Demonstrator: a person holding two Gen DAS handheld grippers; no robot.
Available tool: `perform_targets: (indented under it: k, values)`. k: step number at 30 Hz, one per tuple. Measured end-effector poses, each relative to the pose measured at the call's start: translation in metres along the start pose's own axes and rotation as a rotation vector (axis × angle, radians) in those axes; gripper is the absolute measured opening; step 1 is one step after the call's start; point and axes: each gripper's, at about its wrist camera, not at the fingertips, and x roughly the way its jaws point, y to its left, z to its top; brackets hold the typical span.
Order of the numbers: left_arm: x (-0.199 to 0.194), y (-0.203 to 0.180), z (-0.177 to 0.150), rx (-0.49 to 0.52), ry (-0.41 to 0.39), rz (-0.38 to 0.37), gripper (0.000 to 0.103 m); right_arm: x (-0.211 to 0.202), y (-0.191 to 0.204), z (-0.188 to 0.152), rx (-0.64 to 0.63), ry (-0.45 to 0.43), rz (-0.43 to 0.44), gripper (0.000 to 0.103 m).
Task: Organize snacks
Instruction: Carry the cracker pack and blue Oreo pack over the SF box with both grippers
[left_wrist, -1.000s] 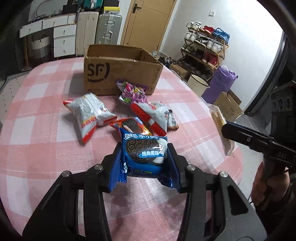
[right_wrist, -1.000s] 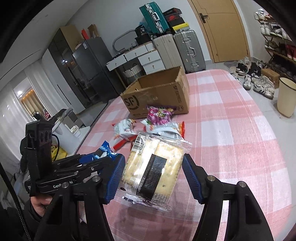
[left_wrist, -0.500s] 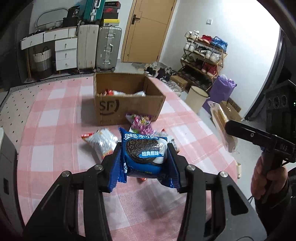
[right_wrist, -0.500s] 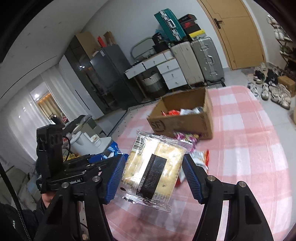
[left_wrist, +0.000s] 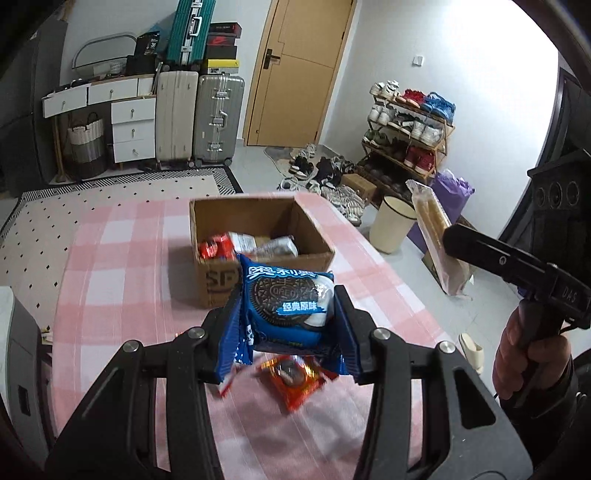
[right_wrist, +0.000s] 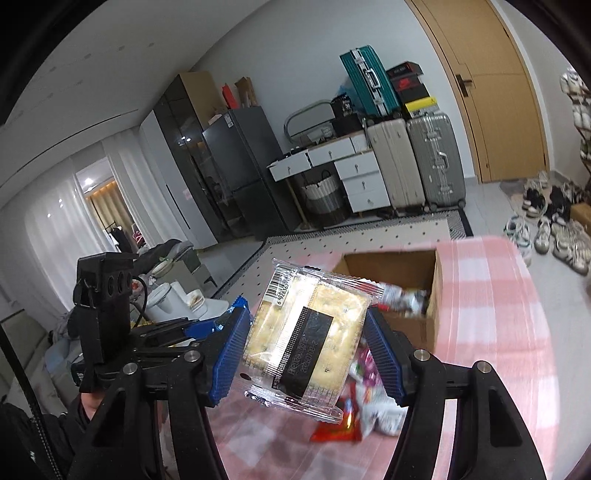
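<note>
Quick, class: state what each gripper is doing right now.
Left gripper: shut on the blue Oreo pack.
Right gripper: shut on the clear cracker pack.

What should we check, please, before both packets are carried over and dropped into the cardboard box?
1. Left gripper clamped on the Oreo packet: ok, both pads press its sides.
2. Right gripper clamped on the cracker packet: ok, held between the blue pads.
3. Cardboard box open at the top: ok, no flap covers it.
4. Room in the box: ok, snacks lie at the bottom with space above them.
5. Packets lifted clear of the loose snacks on the checked tablecloth: ok in both views.
6. Whether the two grippers would clash over the box: cannot tell.
</note>
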Motion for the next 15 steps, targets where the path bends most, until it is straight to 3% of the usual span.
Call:
perform_targets:
  k: [8, 15]
  values:
    - [0.011, 0.005, 0.049, -0.004, -0.012, 0.011, 0.043, 0.024, -0.001, 0.045, -0.068, -0.011, -0.033, 0.065]
    - [0.046, 0.017, 0.089, -0.038, 0.011, 0.013, 0.043, 0.061, -0.024, 0.076, -0.055, -0.003, -0.053, 0.065]
